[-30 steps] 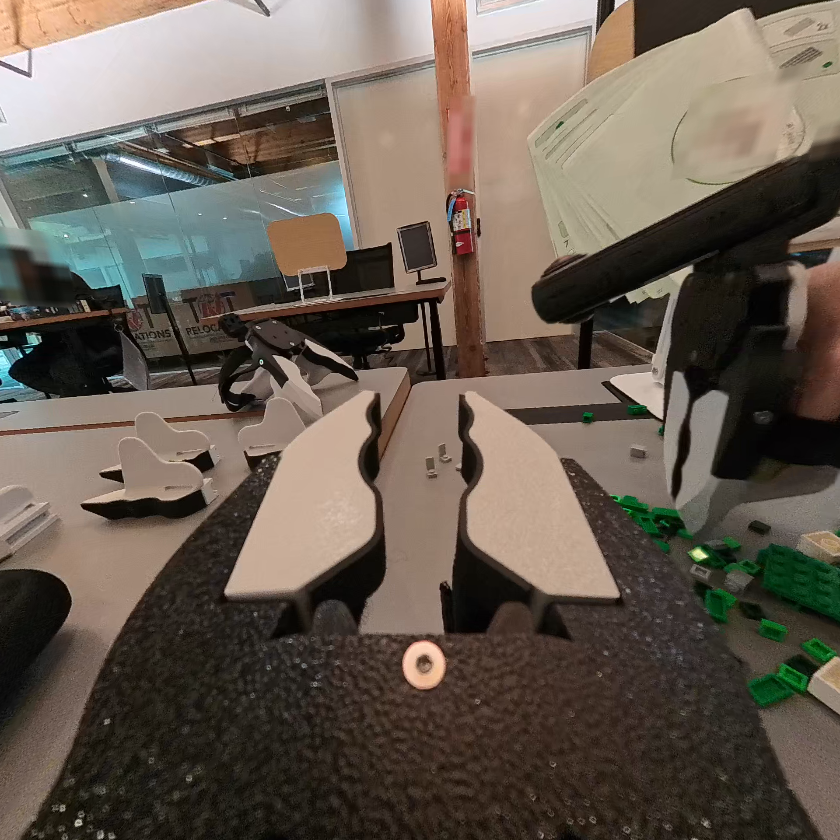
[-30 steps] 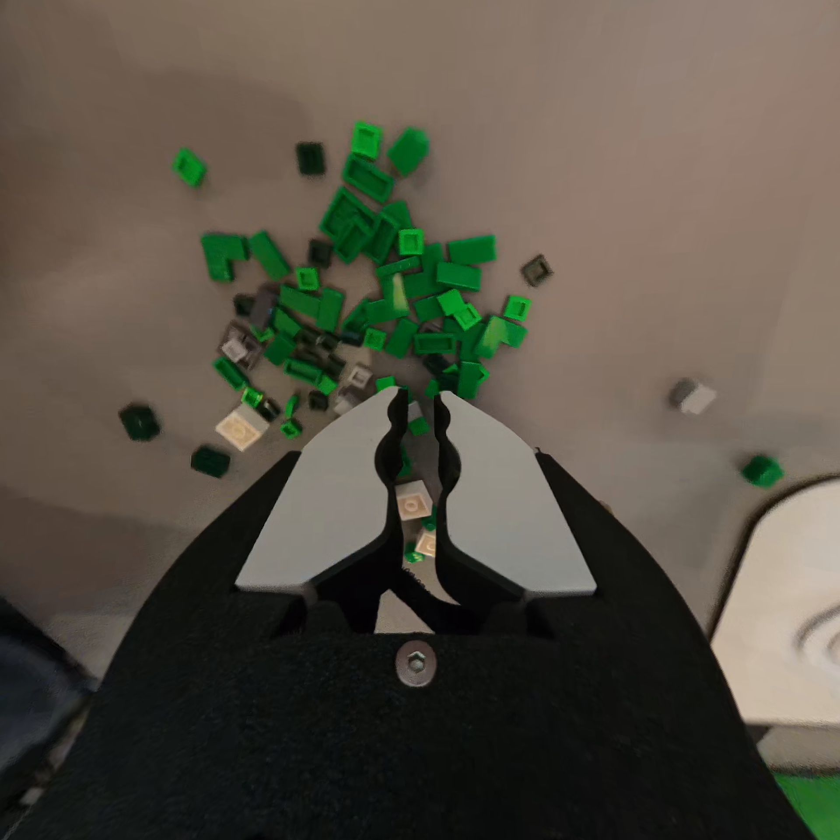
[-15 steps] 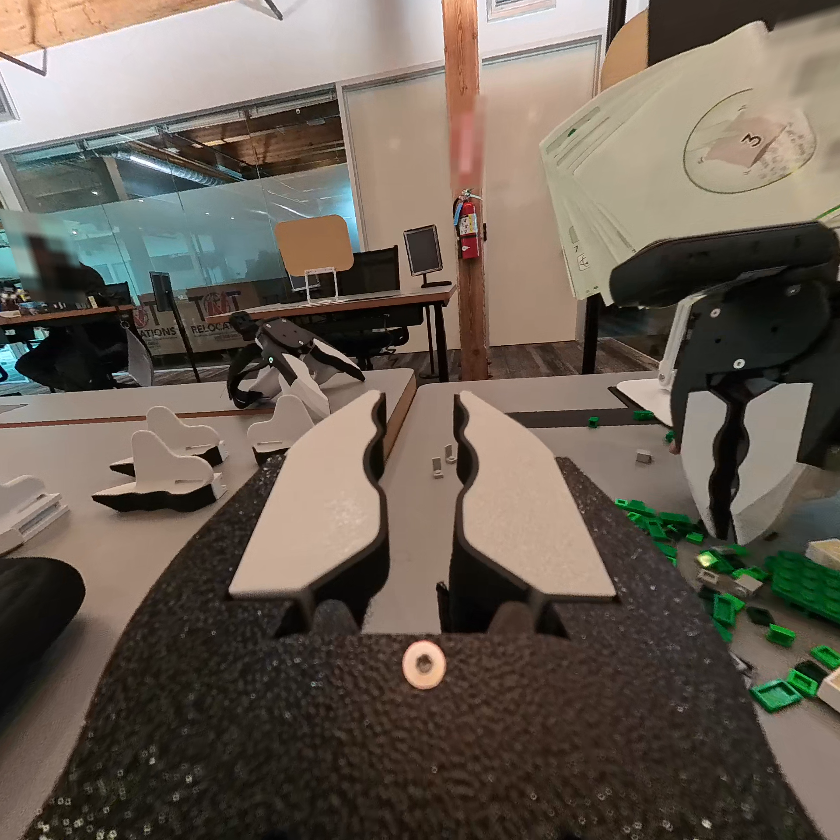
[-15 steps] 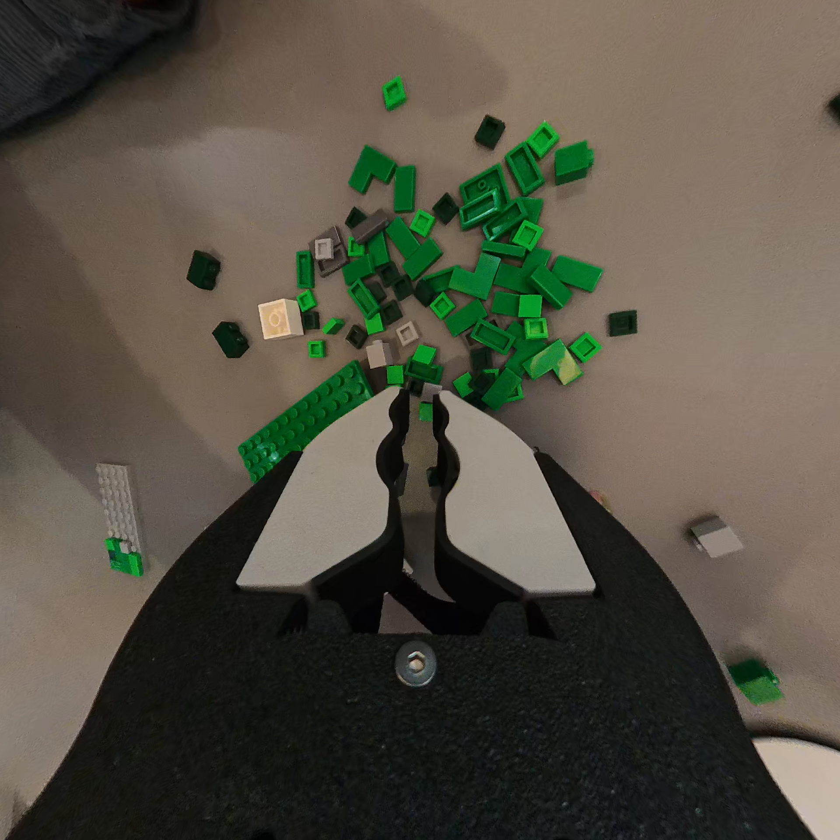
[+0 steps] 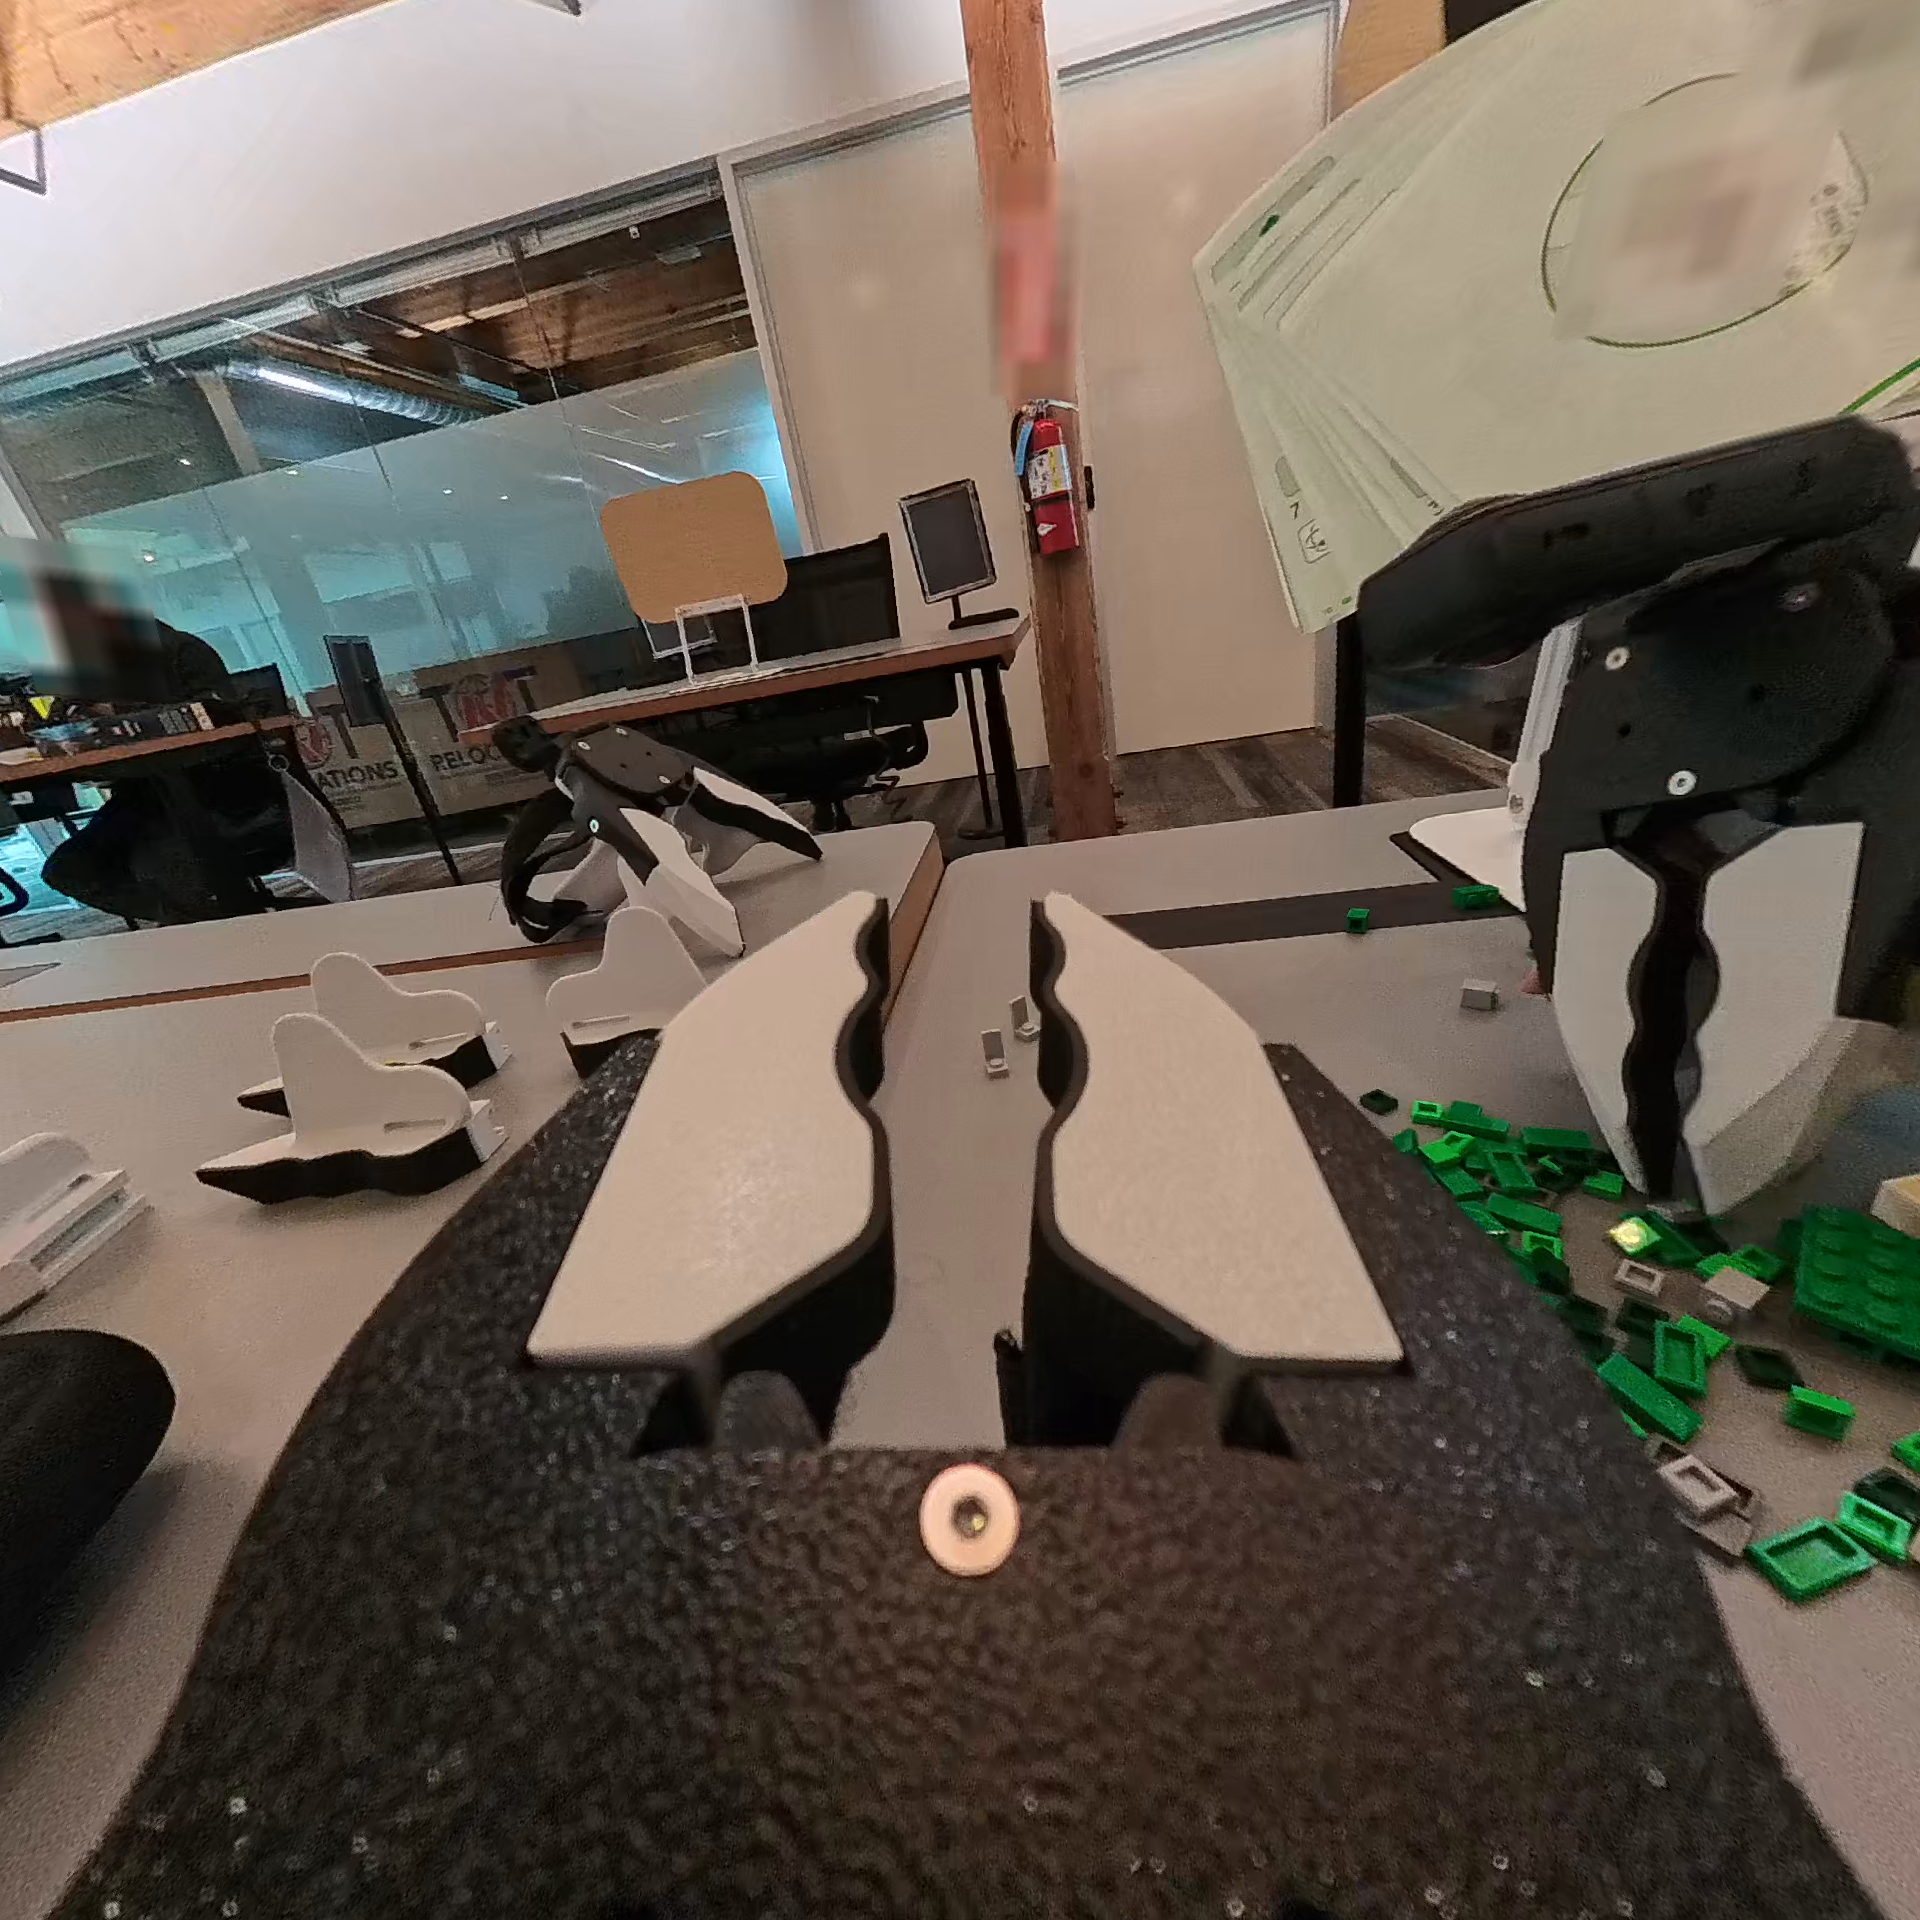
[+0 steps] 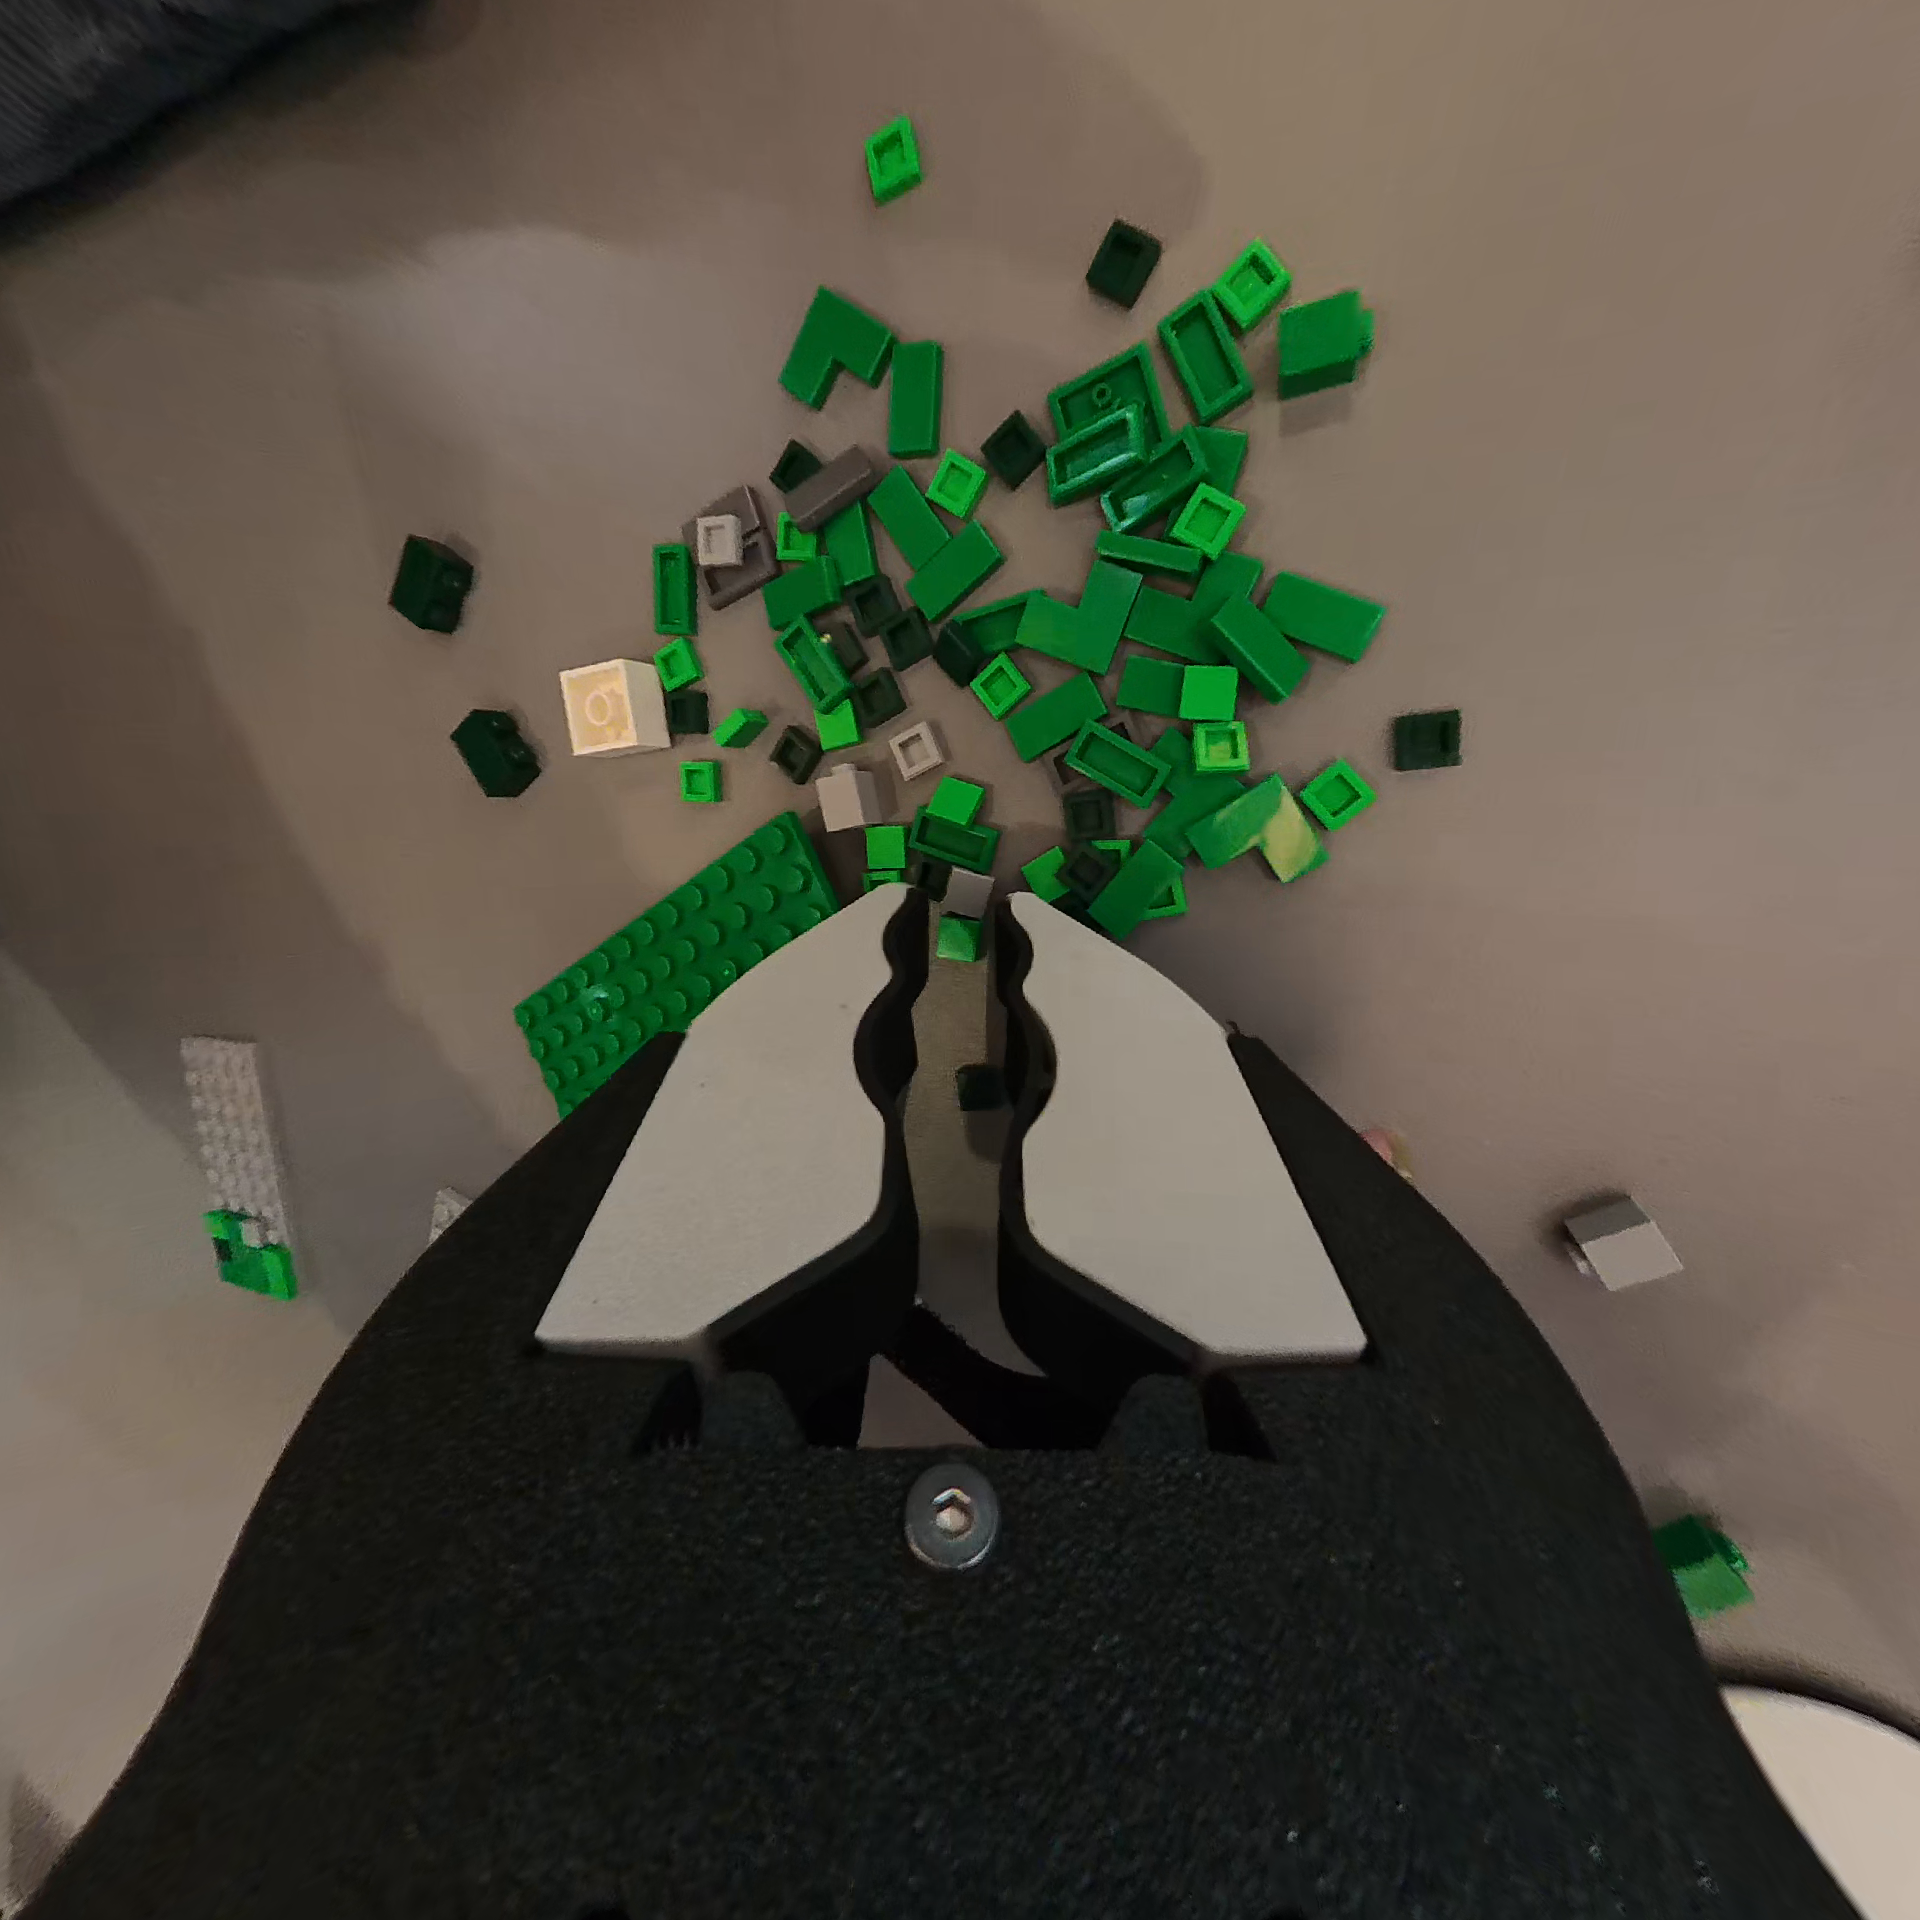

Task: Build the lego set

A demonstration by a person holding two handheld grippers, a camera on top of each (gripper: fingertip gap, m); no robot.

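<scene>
A pile of small green, dark green and grey Lego pieces (image 6: 1039, 623) lies on the grey table. A green studded plate (image 6: 675, 956) lies at its near left edge. My right gripper (image 6: 958, 899) points down at the near edge of the pile with its jaws a narrow gap apart. A small green piece (image 6: 956, 935) lies on the table between the tips, not gripped. In the left wrist view the right gripper (image 5: 1673, 1184) hovers low over the pile (image 5: 1538, 1195). My left gripper (image 5: 961, 925) is open and empty, level above the table, left of the pile.
An instruction booklet (image 5: 1558, 312) stands on a holder behind the pile. A grey plate (image 6: 234, 1122), a tan cube (image 6: 613, 707) and a grey brick (image 6: 1621, 1242) lie around the pile. A spare gripper (image 5: 644, 831) and loose white finger parts (image 5: 364, 1122) lie on the left. My hands' fingertips stand some 20 centimeters from each other. The green studded plate (image 6: 675, 956) lies around 5 centimeters away from my right fingertips.
My right gripper has swung round over the pile and come lower, so the green plate is now in its view. The left gripper has hardly moved.
</scene>
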